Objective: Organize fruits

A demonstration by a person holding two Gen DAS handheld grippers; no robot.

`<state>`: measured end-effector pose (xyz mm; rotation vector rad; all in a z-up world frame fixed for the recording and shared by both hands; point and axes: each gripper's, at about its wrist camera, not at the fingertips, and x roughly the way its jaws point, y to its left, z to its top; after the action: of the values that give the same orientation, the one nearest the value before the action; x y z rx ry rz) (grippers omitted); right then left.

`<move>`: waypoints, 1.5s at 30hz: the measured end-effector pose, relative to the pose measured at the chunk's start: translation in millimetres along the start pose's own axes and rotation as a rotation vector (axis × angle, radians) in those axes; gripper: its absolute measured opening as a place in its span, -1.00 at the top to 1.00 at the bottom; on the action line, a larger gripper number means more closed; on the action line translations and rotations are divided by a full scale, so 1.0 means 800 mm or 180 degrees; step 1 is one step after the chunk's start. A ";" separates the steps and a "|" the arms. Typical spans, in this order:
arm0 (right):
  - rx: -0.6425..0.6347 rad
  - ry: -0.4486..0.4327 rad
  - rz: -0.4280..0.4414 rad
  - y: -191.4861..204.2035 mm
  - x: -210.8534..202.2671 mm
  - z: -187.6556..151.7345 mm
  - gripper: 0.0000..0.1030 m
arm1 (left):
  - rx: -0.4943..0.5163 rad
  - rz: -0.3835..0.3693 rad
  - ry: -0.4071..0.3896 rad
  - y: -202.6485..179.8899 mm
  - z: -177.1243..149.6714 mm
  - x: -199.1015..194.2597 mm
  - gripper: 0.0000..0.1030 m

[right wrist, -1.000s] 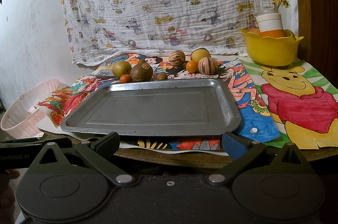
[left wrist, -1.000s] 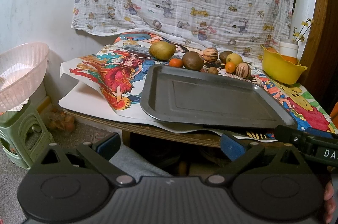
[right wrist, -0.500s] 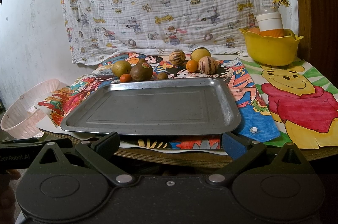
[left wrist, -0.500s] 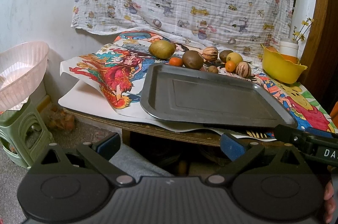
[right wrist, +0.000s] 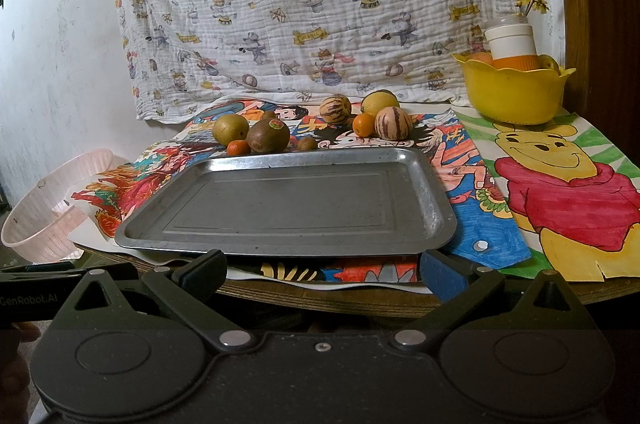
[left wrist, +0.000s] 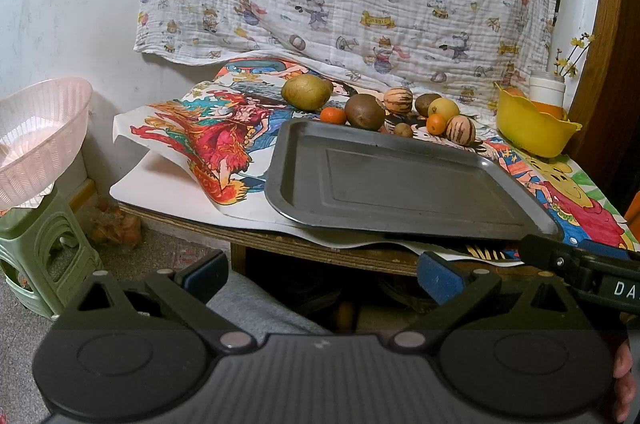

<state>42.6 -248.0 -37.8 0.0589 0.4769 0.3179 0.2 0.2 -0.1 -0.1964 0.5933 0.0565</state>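
- Both claws, left gripper (left wrist: 320,274) and right gripper (right wrist: 322,270), are hanging spread, holding nothing.
- Fruits (right wrist: 268,137) are sitting behind the tray (right wrist: 288,202) (round, probably rolling; pinch across the widest part).

Pink basket (left wrist: 38,128) cut by left frame edge in left wrist view; in right wrist view (right wrist: 52,208) its near side sits behind the table edge. Yellow bowl (right wrist: 514,92) contents mostly hidden by its rim: orange tops only, white jar (right wrist: 511,40) base out of sight. Small brown fruit (right wrist: 269,115) behind the stickered kiwi (right wrist: 268,138), kind unclear. Right gripper arm (left wrist: 580,268) runs off right edge, lettering truncated.
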 end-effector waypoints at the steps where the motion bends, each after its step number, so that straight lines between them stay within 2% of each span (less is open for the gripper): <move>1: 0.0000 -0.0001 -0.0001 0.000 0.000 0.000 -0.99 | 0.0001 0.0001 0.0000 0.000 0.000 0.000 -0.99; 25: -0.0007 -0.0023 0.0002 -0.002 0.001 0.000 -0.99 | -0.0041 0.0012 0.0095 0.004 -0.005 0.006 -0.99; 35: 0.0039 -0.0459 0.0017 -0.012 -0.009 0.008 -0.99 | 0.0050 0.0091 0.0052 0.002 0.010 0.009 -0.99; 45: -0.0328 -0.0837 0.0017 -0.013 0.006 0.048 -0.99 | 0.0326 0.0102 -0.0168 -0.009 0.054 0.008 -0.99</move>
<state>67.0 -255.8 -7.3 0.0015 0.1993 0.3341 30.0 1.7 32.7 -0.0857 0.5453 0.0620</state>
